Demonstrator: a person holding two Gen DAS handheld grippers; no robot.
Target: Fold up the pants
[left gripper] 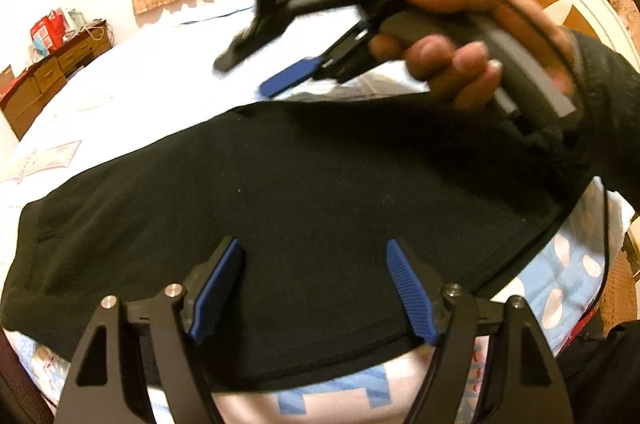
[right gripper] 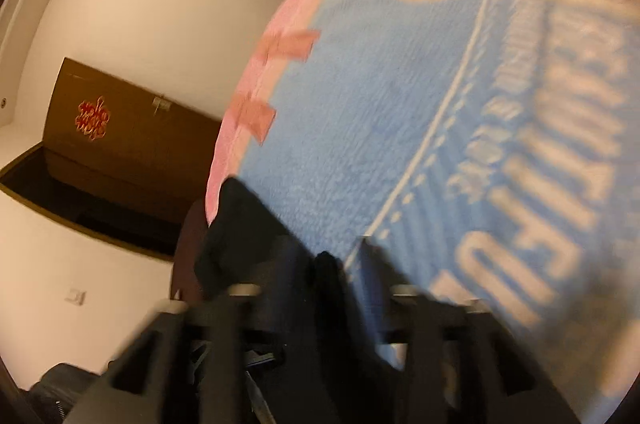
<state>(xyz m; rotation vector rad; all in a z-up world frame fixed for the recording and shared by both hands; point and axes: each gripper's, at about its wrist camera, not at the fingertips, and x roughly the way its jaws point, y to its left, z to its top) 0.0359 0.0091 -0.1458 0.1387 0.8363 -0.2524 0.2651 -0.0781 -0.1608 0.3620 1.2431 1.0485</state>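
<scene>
Bed [left gripper: 132,111] – black pants [left gripper: 304,191] flat | left claw [left gripper: 316,288] released above them | right claw [left gripper: 276,79] lifted, grip unclear

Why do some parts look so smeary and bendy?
Left wrist view: the pants and left gripper are sharp, the right gripper and hand smear from moving. Right wrist view: everything is blurred, including the blue bedspread. Both fisheye lenses curve the edges.

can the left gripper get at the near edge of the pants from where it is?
Probably yes. The left gripper hangs open right over the black pants, whose near hem lies flat on the bed just below its fingertips. The right gripper is lifted off to the far side, out of the way.
</scene>
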